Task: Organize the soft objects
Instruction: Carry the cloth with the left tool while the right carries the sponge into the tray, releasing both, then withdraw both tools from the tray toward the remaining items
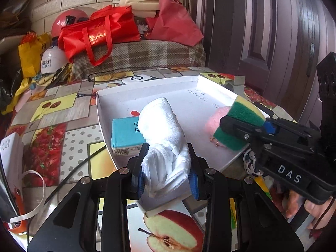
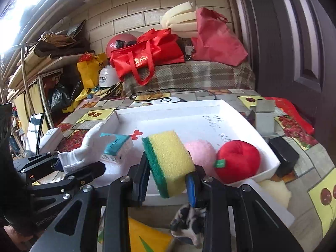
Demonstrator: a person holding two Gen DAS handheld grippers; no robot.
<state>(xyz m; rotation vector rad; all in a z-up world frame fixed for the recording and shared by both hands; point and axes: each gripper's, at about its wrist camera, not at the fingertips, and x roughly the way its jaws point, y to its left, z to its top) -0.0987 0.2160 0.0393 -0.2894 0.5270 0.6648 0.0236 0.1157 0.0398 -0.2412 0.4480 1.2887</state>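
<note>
My left gripper (image 1: 168, 166) is shut on a white cloth glove (image 1: 166, 138) and holds it over the near edge of the white tray (image 1: 147, 88). My right gripper (image 2: 170, 178) is shut on a yellow and green sponge (image 2: 170, 157) over the tray's (image 2: 168, 113) near edge. The sponge (image 1: 241, 115) and right gripper (image 1: 247, 126) also show in the left wrist view. In the tray lie a teal tissue pack (image 1: 126, 134), a pink fluffy ball (image 2: 201, 153) and a red plush apple (image 2: 237, 159). The glove (image 2: 84, 151) shows at the left of the right wrist view.
The tray stands on a table with a fruit-print cloth (image 1: 63, 113). A yellowish foam piece (image 2: 275, 189), a black box (image 2: 283, 155) and a grey stand (image 2: 264, 115) lie right of the tray. A black-and-white plush (image 2: 189, 224) sits below my right gripper. Red bags (image 1: 98, 31) and helmets sit behind.
</note>
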